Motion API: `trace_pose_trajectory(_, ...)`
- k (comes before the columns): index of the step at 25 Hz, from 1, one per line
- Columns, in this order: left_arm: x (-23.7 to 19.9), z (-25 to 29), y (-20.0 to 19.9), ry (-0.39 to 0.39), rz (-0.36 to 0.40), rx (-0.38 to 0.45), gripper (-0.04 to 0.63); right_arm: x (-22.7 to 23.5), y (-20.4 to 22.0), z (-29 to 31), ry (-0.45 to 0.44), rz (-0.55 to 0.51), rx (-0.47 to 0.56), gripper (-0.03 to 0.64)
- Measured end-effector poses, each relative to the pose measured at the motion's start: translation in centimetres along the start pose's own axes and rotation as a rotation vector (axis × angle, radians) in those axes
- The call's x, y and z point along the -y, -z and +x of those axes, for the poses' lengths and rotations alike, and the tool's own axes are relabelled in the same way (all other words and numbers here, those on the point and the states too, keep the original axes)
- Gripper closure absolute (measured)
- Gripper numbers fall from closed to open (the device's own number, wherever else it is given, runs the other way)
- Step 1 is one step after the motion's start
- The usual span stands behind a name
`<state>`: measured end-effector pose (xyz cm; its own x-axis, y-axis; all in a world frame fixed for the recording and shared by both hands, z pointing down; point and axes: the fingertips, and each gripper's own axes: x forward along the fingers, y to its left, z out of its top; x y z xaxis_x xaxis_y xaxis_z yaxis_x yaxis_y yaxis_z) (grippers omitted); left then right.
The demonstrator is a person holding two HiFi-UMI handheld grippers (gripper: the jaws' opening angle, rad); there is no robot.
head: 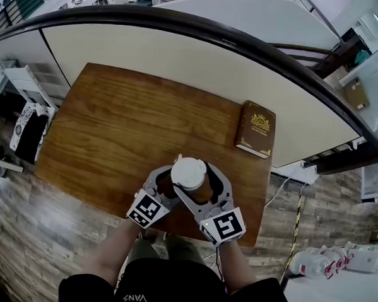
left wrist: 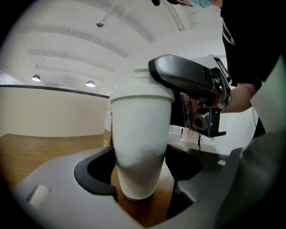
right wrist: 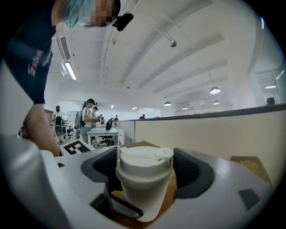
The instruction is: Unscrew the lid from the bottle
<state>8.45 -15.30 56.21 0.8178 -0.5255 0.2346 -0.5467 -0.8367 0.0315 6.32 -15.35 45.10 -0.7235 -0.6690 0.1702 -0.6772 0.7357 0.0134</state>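
Clamping the bottle (left wrist: 140, 147) low on its body with the left claw (left wrist: 142, 172), both pads pressing its sides. Holding it upright on the table (head: 114, 124), directly between those jaws.

Straddling the lid (right wrist: 144, 163) with the right claw (right wrist: 149, 170), jaws spread wide, gripping nothing and leaving a gap on at least one side. Judging the lid as not yet off.

Flagging risks:
- Closing the right claw too low and catching the body beneath the lid, so turning the whole bottle against the left claw.
- Closing off-centre onto the raised tab at the lid's rim and slipping.
- Twisting hard against the low left grip, tipping the bottle or skidding its base toward the near table edge.

Noting a book (head: 256, 128) lying well beyond both claws, posing no obstruction.
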Motion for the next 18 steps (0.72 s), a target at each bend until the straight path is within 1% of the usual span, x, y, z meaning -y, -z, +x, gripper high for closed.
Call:
trace_pose_trajectory(4,0.00,-0.02,0.00,-0.009,0.002,0.000,0.243,-0.04,-0.08,-0.01,-0.040,-0.001,0.021,0.265)
trace_pose_trajectory(7,0.04,-0.04,-0.01,-0.013,0.002,0.004,0.244,0.27,-0.05,-0.21,-0.087,0.022,0.031,0.267)
trace_pose_trajectory(14,0.09,0.00,-0.03,-0.004,0.006,0.008,0.244,0.38,-0.13,-0.42,-0.288,0.005,0.044,0.268)
trace_pose_trajectory(18,0.10,0.05,-0.06,0.009,0.015,0.006,0.244,0.63,-0.52,-0.54,-0.361,0.019,0.066,0.268)
